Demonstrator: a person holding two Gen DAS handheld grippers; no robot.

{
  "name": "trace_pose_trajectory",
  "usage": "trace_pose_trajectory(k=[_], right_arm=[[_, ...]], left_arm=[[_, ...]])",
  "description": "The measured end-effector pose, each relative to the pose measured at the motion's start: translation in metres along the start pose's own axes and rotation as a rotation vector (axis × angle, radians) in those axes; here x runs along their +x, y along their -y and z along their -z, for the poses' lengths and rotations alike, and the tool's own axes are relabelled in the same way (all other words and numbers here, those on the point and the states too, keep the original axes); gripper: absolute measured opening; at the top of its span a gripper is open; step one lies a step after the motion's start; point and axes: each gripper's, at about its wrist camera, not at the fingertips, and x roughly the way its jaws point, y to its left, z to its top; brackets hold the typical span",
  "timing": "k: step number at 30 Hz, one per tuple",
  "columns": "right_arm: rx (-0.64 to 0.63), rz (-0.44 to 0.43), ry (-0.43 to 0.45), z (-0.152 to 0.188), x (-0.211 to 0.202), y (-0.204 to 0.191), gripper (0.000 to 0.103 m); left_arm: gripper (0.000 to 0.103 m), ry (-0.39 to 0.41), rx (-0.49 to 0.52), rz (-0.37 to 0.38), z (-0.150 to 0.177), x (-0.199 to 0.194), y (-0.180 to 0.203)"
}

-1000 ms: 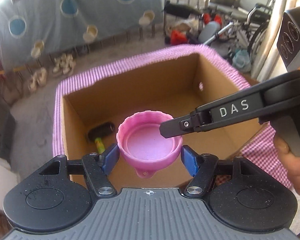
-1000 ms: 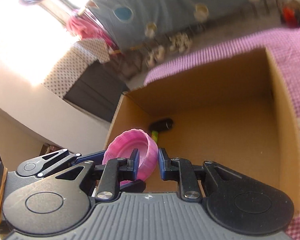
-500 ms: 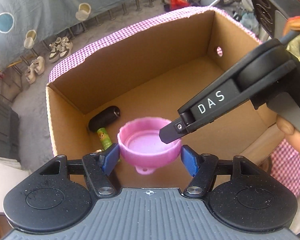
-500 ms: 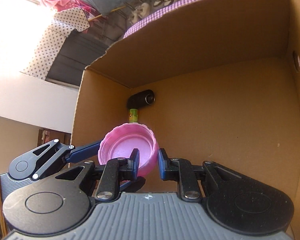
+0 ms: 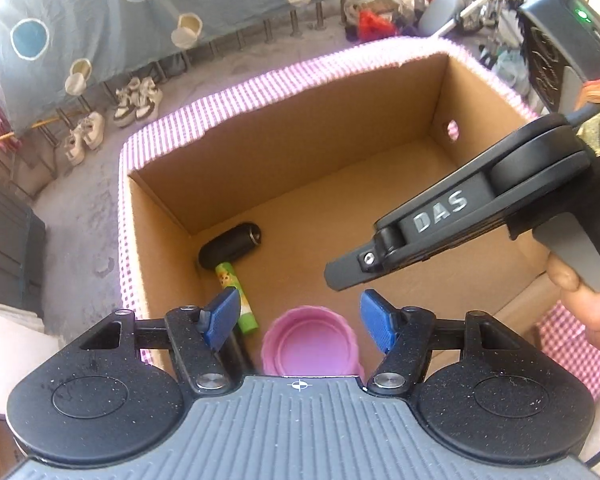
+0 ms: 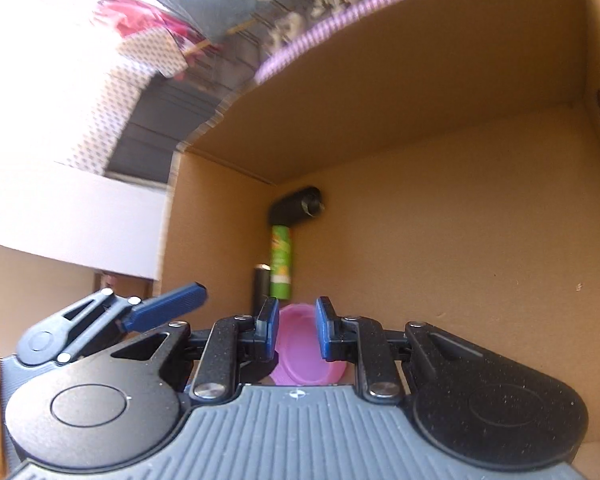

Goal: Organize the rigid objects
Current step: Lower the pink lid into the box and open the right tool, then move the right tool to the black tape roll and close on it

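A pink ribbed cup [image 5: 310,344] lies on the floor of the cardboard box [image 5: 300,152], near its front wall, free of both grippers. My left gripper [image 5: 300,324] is open above it, blue pads wide apart. My right gripper [image 6: 297,330] is open by a narrow gap, with the pink cup [image 6: 300,360] below and beyond its pads. The right gripper's body [image 5: 440,236] reaches in from the right in the left wrist view. A toy hammer with black head and green handle [image 5: 230,264] lies at the box's left wall; it also shows in the right wrist view [image 6: 284,256].
The box sits on a pink checked cloth [image 5: 572,344]. A round hole [image 5: 452,130] is in the box's right wall. Beyond the table are shoes [image 5: 136,98] on the floor, a blue curtain [image 5: 100,20] and a wheelchair.
The pink cup was held between the grippers over the box; both let go and it now lies on the box floor. The left jaws opened wider.
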Motion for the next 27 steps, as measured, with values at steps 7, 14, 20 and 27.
trace_pose_trajectory(k=[7,14,20,27], right_arm=[[-0.029,-0.086,0.153,0.036,-0.074,-0.01,0.023],[-0.049,-0.125,0.299,0.109,-0.152,-0.001,0.024],[-0.001,-0.059,0.36,0.172,-0.166,0.03,0.024],[0.089,0.047,0.365,0.206,-0.146,0.069,0.046]], left_arm=[[0.067,0.132,-0.019,0.041,0.012,-0.051,0.011],[0.068,0.234,-0.007,0.118,0.043,-0.083,0.034],[0.071,0.252,-0.001,0.19,0.083,-0.071,0.074],[0.071,0.204,0.017,0.258,0.115,-0.029,0.12]])
